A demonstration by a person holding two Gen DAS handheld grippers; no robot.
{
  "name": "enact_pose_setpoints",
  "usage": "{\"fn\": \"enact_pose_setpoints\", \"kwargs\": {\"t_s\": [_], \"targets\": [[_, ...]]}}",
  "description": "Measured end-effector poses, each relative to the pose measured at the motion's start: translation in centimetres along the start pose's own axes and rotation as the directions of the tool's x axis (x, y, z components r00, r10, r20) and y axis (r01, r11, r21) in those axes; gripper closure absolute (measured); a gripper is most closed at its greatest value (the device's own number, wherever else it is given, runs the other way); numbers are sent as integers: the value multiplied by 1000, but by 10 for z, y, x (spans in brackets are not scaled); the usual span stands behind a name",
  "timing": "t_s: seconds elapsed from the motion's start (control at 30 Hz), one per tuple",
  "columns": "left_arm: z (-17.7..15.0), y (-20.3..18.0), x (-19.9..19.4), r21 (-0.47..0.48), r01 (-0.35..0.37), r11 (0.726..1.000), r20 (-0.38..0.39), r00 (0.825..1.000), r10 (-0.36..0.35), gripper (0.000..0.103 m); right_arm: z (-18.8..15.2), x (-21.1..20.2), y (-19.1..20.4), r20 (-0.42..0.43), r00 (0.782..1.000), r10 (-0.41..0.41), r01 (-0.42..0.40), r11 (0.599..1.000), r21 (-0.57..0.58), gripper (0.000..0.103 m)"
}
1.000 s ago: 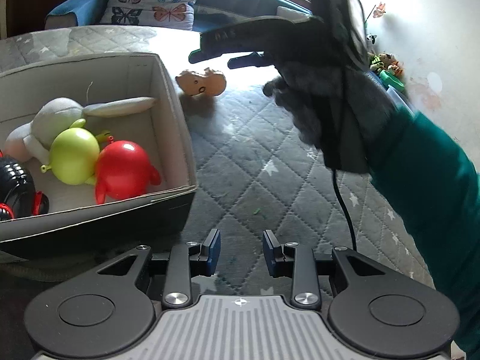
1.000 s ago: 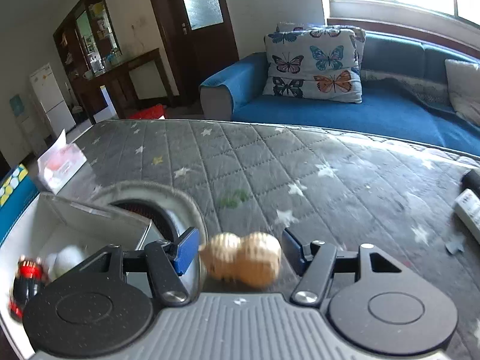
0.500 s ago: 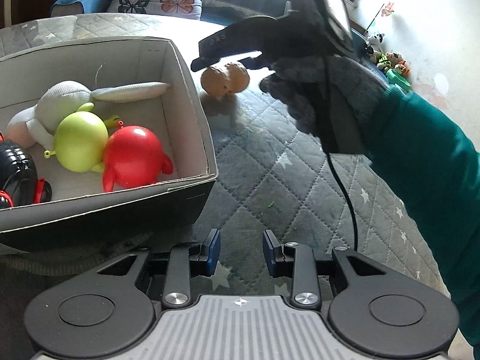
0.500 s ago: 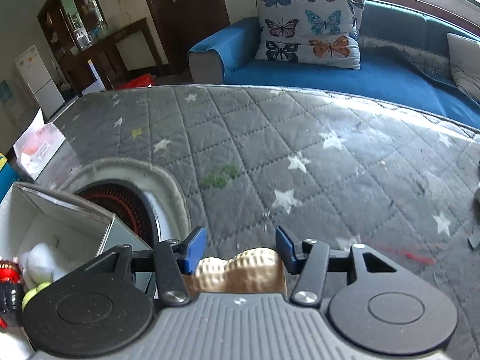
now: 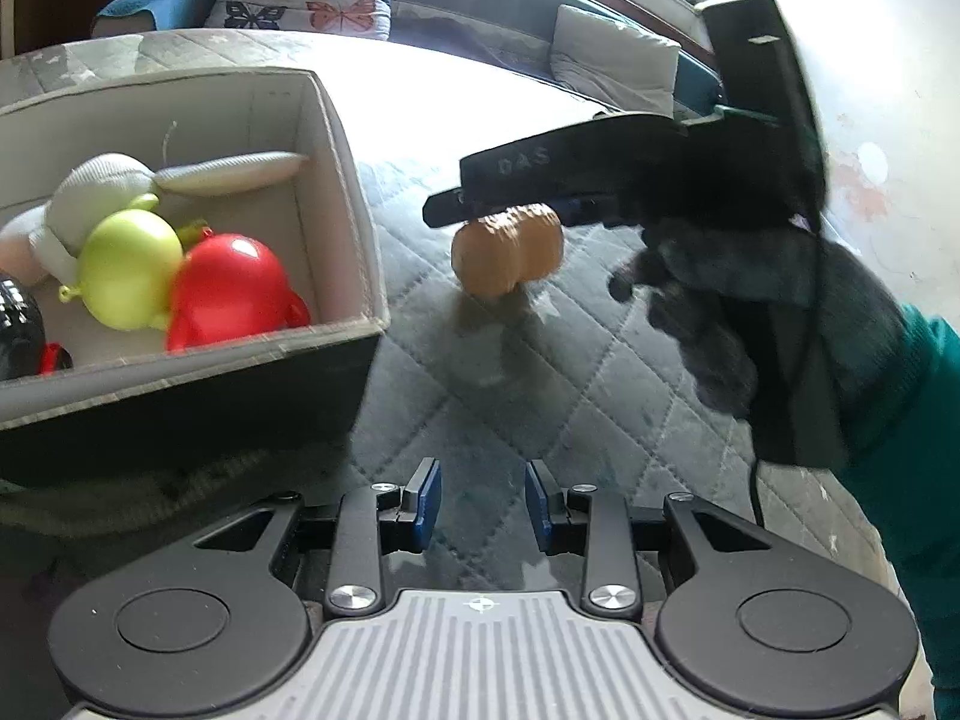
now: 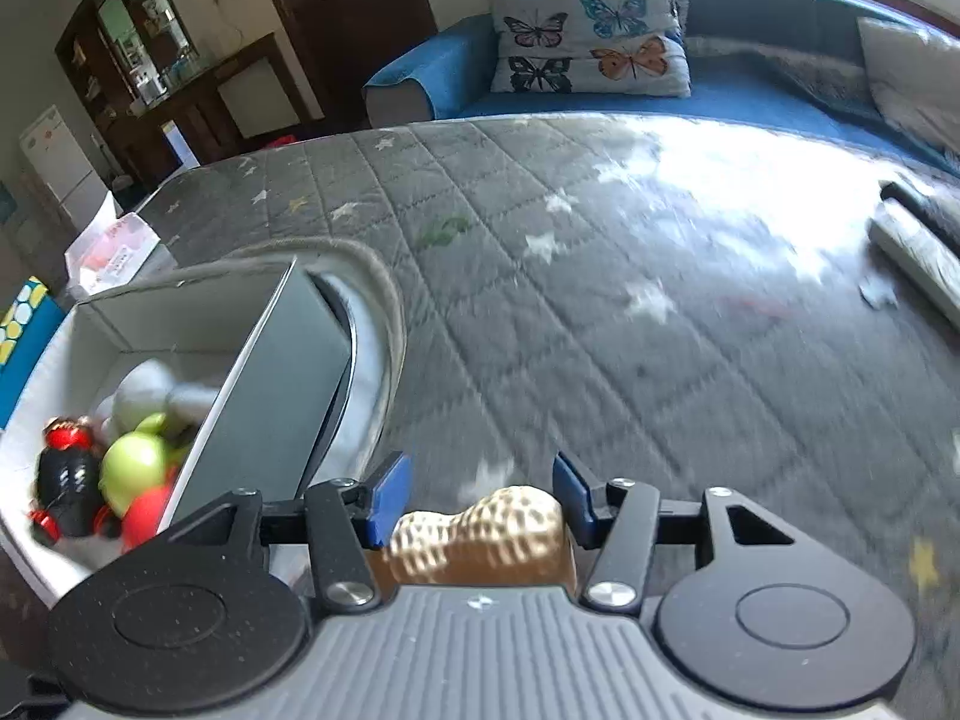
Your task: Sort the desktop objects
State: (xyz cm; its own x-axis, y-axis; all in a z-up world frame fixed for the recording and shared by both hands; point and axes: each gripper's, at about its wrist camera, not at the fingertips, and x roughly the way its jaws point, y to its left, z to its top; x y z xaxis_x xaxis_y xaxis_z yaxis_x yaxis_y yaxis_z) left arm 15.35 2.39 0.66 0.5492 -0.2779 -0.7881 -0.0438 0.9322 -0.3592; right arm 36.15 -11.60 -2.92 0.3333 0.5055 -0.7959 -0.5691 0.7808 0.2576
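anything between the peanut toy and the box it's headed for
Only the box's near side wall, which the peanut toy, held by the right gripper, must clear. Inside, the red toy sits closest.

Black toy cut by left frame edge. Peanut toy: near half hidden behind right hand-held gripper body. Box contents motion-blurred in right wrist view.

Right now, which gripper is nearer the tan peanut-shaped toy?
Right. The right gripper holds the tan peanut-shaped toy between its fingers above the quilted table; the left gripper sits open, well short of it.
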Motion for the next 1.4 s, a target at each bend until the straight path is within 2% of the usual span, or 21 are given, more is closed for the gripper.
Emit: {"fn": "enact_pose_setpoints", "kwargs": {"t_s": [0.13,0.47,0.8,1.13,1.4], "targets": [[-7,-8,0,25,13,1000,-9,1000,-13,69,-21,-17,1,-8,1000,1,-1,999,32,49],[-21,-15,-5,60,22,998,-7,1000,-21,69,-69,-51,2,-20,998,62,-59,991,116,49],[-37,-13,-9,76,18,997,-5,1000,-18,69,-104,-68,11,-6,991,134,-131,976,176,49],[-52,-1,-25,98,13,995,-8,1000,-12,69,-127,-75,27,5,982,188,-185,961,207,49],[-58,4,-32,123,23,992,-12,1000,-21,69,-130,-95,34,70,982,174,-182,972,150,48]]}}
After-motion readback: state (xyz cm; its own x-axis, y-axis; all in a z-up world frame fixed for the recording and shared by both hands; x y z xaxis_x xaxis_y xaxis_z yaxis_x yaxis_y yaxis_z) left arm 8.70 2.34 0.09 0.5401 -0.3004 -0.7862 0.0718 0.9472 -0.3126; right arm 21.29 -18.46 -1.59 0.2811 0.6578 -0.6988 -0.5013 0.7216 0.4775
